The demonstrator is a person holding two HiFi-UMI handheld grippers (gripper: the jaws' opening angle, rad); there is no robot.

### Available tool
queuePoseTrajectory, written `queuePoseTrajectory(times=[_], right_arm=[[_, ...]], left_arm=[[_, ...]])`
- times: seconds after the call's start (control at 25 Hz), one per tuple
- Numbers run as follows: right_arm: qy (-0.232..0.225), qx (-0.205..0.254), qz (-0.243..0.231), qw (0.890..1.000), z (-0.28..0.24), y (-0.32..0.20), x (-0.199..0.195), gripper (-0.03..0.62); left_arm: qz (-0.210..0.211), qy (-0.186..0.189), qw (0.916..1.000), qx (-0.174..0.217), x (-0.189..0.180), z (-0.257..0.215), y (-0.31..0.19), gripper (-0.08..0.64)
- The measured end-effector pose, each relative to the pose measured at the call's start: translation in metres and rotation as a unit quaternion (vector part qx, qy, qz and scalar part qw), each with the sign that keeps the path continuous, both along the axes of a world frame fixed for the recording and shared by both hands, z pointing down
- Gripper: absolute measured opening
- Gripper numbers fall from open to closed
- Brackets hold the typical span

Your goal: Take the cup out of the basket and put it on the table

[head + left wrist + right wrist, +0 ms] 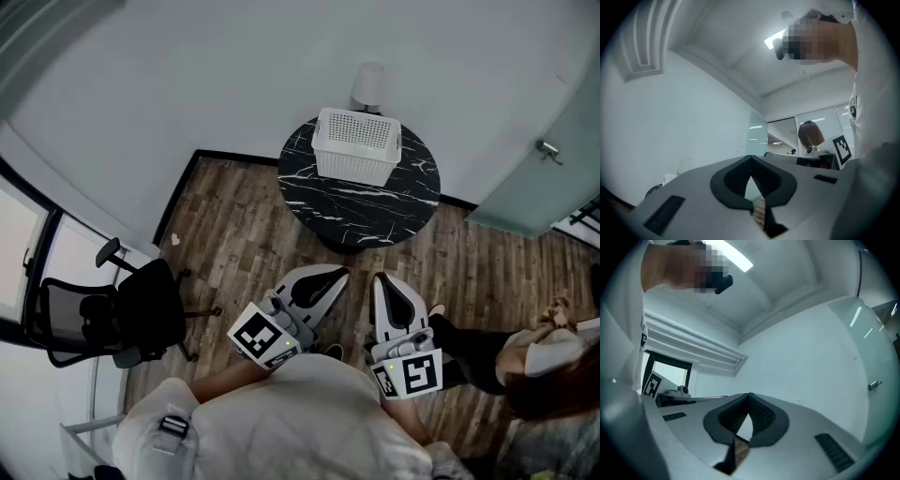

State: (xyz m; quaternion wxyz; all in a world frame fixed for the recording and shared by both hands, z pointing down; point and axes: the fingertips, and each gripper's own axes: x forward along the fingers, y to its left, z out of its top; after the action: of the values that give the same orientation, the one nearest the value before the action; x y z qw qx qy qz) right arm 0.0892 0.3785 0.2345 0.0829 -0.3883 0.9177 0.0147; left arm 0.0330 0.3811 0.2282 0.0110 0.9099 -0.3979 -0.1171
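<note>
The cup is hidden from us, so we cannot tell where it lies. On the wood floor (234,216) ahead stands the round black marble table (375,211), and the white lattice basket (356,145) sits on its far half. We hold both claws close to our body, well apart from the table. The left gripper (333,274) and right gripper (382,278) each have jaws pressed together at the tips, nothing between them.

Seeing a black office chair (112,314) standing on the wood-plank floor (234,244) at left; spotting another person (539,361) showing at lower right, below a frosted door (534,192) bearing a metal handle (548,150).
</note>
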Motion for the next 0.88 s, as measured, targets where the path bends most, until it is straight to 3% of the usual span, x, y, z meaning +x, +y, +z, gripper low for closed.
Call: queuePoseTrajectory(times=[0.88], right_arm=[[-0.02, -0.019, -0.004, 1.0, 0.004, -0.004, 0.027, 0.006]], left_arm=[[-0.003, -0.016, 0.9996, -0.022, 0.023, 0.01, -0.004, 0.006]])
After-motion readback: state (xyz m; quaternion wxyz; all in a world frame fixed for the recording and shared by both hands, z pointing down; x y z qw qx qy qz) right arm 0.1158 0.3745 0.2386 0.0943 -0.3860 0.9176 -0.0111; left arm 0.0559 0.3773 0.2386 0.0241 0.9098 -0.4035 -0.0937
